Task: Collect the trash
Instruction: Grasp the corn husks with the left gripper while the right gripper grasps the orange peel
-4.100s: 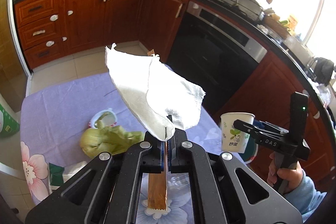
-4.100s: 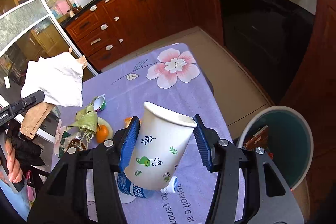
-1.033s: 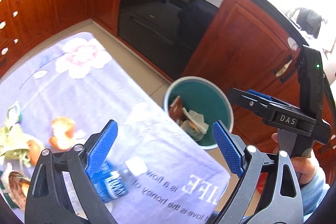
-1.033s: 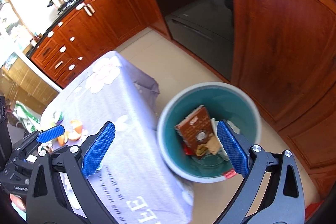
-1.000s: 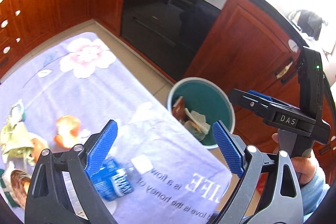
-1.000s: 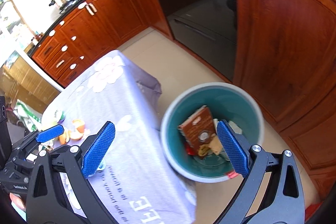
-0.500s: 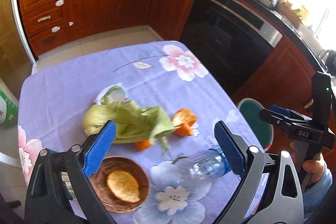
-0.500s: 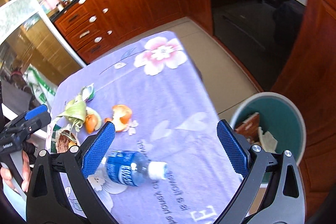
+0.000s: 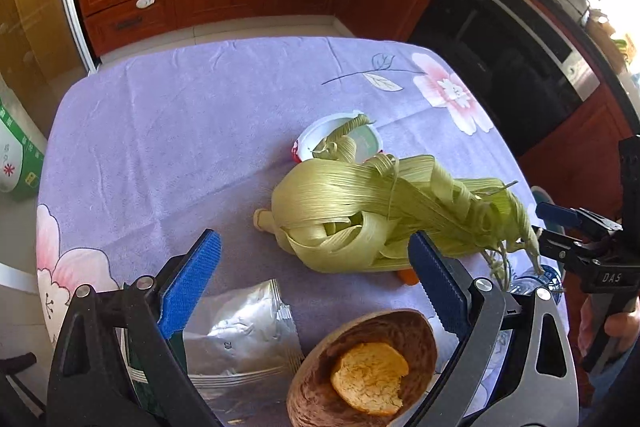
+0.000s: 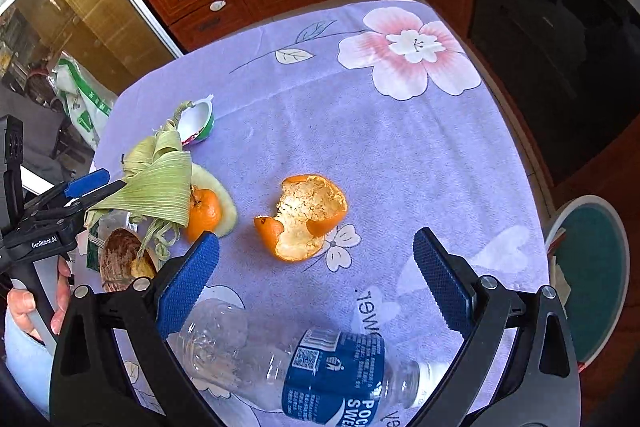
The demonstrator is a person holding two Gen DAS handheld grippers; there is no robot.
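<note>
Right wrist view alone – orange peel, bin, both hand-held grippers wide, empty.

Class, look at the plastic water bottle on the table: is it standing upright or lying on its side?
Lying on its side: the plastic water bottle stretches flat across the purple tablecloth, cap end pointing sideways.

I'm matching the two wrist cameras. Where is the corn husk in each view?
Left wrist: corn husk at centre right, beyond the open left gripper.
Right wrist: corn husk at left edge, mid-height.
Shared landmark: the yogurt cup just behind it.
</note>
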